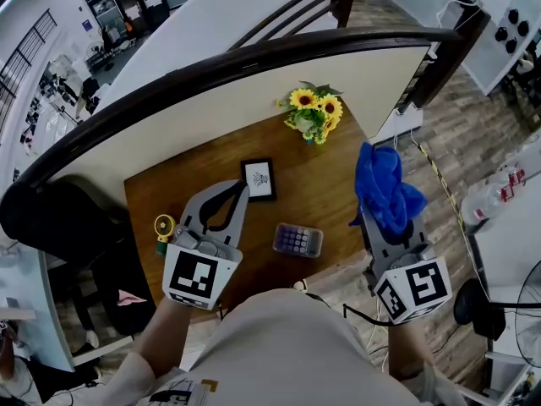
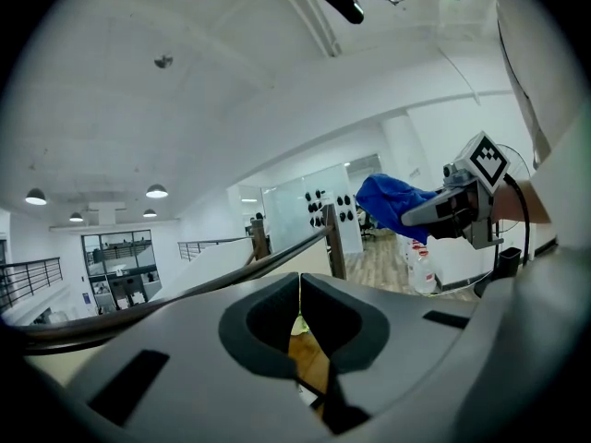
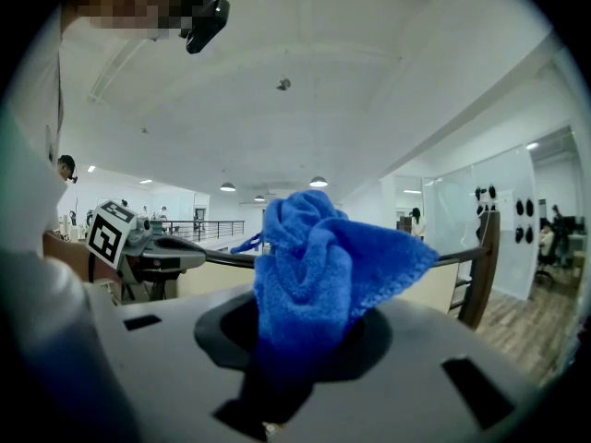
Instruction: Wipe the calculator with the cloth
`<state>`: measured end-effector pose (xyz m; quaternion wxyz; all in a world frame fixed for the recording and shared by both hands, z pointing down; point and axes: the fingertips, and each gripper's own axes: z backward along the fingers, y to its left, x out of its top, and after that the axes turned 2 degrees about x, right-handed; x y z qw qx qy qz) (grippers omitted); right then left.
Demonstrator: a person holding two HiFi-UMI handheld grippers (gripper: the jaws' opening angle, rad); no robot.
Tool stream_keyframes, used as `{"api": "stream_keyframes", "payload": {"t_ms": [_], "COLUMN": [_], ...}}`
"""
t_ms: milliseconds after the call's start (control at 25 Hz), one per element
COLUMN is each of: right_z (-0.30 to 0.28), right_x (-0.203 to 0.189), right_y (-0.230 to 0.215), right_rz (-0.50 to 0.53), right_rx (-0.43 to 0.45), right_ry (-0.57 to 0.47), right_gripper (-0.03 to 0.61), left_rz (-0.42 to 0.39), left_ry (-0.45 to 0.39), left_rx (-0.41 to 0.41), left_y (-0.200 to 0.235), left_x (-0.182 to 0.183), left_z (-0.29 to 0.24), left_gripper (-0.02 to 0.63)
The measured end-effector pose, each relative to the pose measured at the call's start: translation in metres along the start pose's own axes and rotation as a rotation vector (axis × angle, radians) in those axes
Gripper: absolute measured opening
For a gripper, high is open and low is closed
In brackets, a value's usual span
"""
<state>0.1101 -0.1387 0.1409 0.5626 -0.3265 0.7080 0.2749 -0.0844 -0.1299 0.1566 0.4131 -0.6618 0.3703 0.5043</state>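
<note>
Pressing the bunched blue cloth (image 1: 385, 184) down could shove the calculator (image 1: 297, 240) off the near edge of the desk (image 1: 325, 180), we judge, since our left tool (image 1: 237, 189) hangs shut and empty, bracing nothing, while our right tool (image 1: 380, 220) is clamped on the cloth. The calculator lies flat between both tools, long axis running left to right in the head view; its display end we cannot tell.
</note>
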Motion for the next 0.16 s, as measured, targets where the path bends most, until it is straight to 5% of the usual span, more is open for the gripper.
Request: {"api": "stream_keyframes", "payload": {"t_ms": [160], "right_z": [0.0022], "right_x": [-0.0002], "right_y": [-0.0003], "right_rz": [0.003], "right_rx": [0.005], "right_ry": [0.000], "right_gripper": [0.112], "left_rz": [0.006], "left_ry": [-0.022], "left_rx": [-0.011], "left_y": [-0.0066], "left_x": [0.0070], "left_z": [0.0003], "left_gripper": [0.009]}}
